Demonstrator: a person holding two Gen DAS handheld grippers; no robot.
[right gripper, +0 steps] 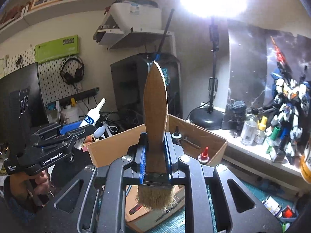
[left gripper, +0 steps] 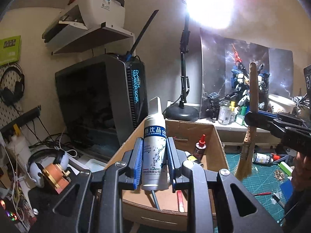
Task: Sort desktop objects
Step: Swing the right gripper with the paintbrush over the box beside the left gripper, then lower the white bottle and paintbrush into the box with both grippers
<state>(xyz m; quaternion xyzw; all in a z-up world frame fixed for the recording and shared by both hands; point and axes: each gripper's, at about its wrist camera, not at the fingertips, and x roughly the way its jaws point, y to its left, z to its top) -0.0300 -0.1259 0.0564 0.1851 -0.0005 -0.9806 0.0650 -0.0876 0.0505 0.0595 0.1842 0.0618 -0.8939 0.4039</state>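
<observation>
Pinching a white bottle (left gripper: 155,151) — left gripper (left gripper: 154,161) stamped "GenRobot.AI" — right gripper (right gripper: 155,155) jaws clamp a paintbrush (right gripper: 155,132).

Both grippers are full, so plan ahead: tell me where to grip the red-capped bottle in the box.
Grip the red-capped bottle by its dark body below the cap, coming from above. It stands roughly upright, and the walls of the cardboard box likely block a sideways approach.
</observation>
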